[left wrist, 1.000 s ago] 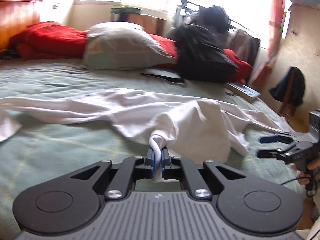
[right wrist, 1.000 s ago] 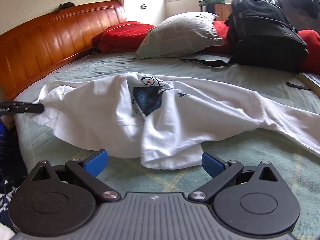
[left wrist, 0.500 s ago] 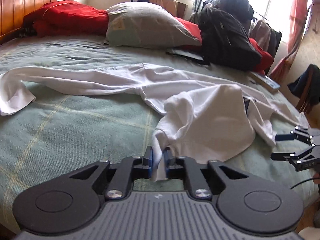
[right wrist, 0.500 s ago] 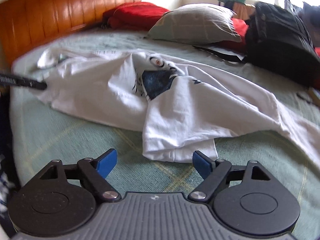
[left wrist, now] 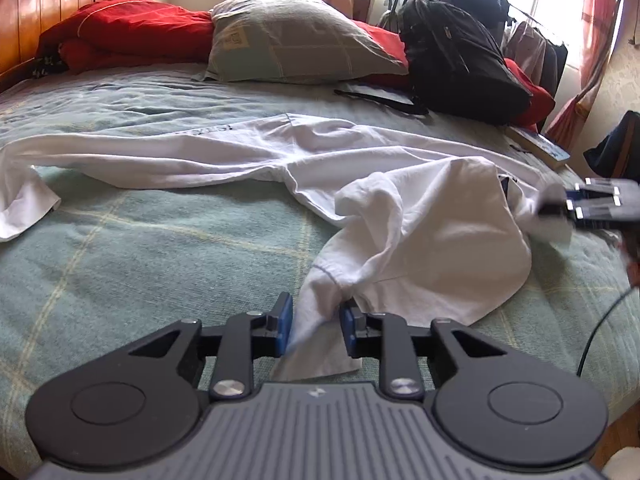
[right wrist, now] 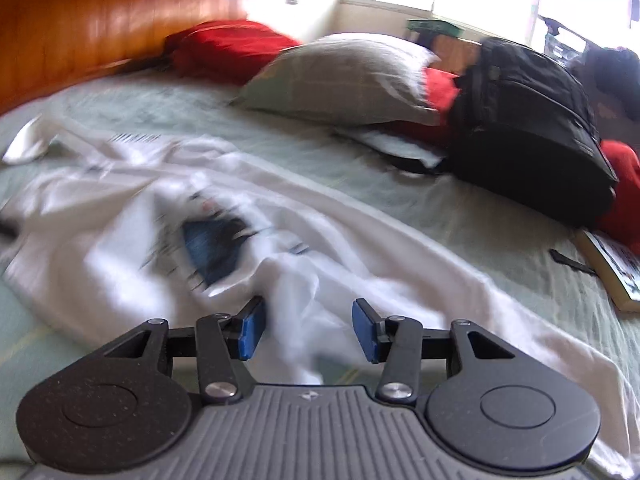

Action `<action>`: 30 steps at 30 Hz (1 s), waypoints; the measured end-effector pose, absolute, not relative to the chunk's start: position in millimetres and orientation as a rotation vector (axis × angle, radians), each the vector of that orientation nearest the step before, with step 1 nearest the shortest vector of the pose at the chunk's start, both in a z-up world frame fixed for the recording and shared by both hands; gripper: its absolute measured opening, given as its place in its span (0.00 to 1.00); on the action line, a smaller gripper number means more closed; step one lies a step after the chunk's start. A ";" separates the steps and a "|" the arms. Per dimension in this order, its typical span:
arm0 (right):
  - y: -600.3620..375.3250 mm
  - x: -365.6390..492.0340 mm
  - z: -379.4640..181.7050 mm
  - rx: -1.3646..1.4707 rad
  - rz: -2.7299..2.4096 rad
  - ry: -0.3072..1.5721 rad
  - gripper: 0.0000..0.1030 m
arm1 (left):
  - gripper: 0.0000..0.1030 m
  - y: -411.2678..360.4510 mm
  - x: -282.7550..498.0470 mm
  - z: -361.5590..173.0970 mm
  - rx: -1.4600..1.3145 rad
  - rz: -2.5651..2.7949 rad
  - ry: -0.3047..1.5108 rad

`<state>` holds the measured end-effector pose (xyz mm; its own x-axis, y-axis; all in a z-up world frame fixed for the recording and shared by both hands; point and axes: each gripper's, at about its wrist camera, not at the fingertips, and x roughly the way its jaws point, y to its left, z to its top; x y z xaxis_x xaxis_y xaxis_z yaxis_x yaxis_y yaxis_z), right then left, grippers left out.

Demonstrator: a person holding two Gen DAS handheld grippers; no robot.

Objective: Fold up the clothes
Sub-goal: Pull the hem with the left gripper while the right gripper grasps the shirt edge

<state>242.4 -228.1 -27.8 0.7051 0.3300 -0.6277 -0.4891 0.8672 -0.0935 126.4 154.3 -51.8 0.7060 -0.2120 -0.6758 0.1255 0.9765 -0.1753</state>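
Crumpled white cotton shirt (left wrist: 420,216) sprawls over woven checked bedspread (left wrist: 140,260)

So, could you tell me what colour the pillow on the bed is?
Grey-green with a faint check, the pillow shows best in the left wrist view.

I log a white shirt (left wrist: 420,216) with a blue-and-black print (right wrist: 216,244). Bed (left wrist: 140,264): pale green cover, faint yellow check. Pillow (left wrist: 296,40): grey-green, light grid lines. Blanket (left wrist: 132,32): red. Backpack (left wrist: 460,56): black. Headboard (right wrist: 100,24): orange-brown wood. My hand-held grippers: black, blue pads (left wrist: 285,326).
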 end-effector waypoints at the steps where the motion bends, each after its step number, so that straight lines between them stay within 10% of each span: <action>1: -233.5 254.2 -26.7 -0.224 0.444 0.651 0.52 | 0.25 154.0 127.8 -52.2 -0.121 -0.190 0.765; 14: -302.2 236.4 -19.6 0.012 0.437 0.669 0.52 | 0.29 152.0 128.3 -55.1 -0.125 -0.192 0.774; 30: -216.9 138.0 -57.8 -0.549 0.685 0.557 0.53 | 0.37 146.2 115.2 -55.9 -0.090 -0.197 0.772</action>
<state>138.0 -216.9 -57.8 0.6444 0.4282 -0.6336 -0.7074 0.6484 -0.2812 115.2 146.2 -55.9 0.6989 -0.2098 -0.6838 0.1438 0.9777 -0.1531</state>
